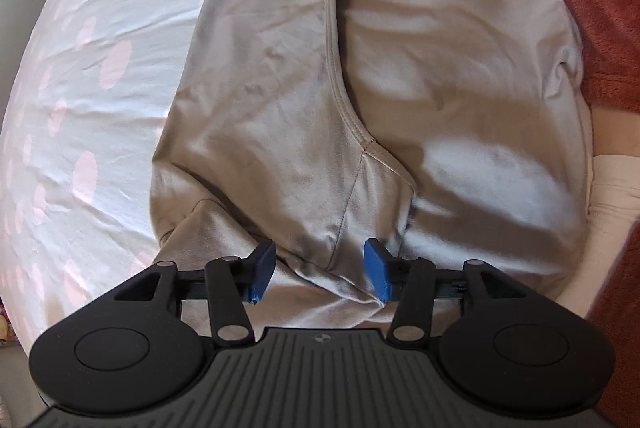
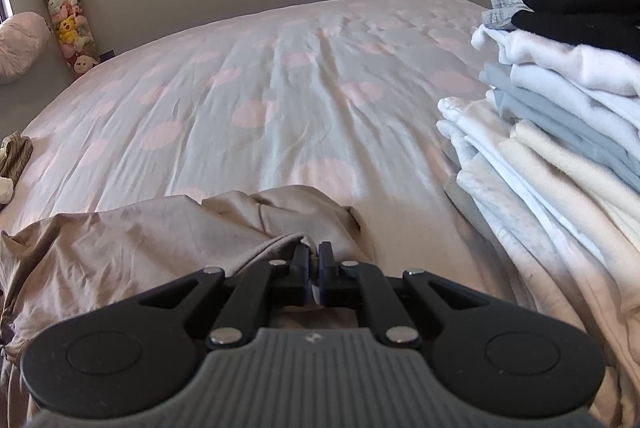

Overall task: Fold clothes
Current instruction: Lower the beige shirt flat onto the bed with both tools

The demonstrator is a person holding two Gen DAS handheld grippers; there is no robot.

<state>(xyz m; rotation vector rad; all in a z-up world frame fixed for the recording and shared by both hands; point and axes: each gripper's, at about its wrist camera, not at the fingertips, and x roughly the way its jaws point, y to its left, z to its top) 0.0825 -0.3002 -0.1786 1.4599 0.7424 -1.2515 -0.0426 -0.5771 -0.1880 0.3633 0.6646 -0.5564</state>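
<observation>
A beige garment (image 1: 280,99) lies spread on the bed, its curved seam running down the middle of the left wrist view. My left gripper (image 1: 320,270) hovers open over its near edge, with a fold of the cloth rising between the blue fingertips (image 1: 376,268). In the right wrist view the same beige garment (image 2: 120,244) lies crumpled at the lower left. My right gripper (image 2: 314,260) is shut on a raised fold of its edge.
The bed has a white cover with pink dots (image 2: 280,99). A tall stack of folded clothes (image 2: 560,115) stands at the right, topped by a black item (image 2: 580,15). A reddish blanket (image 1: 600,7) lies at the right. A plush-toy tube (image 2: 68,11) leans in the corner.
</observation>
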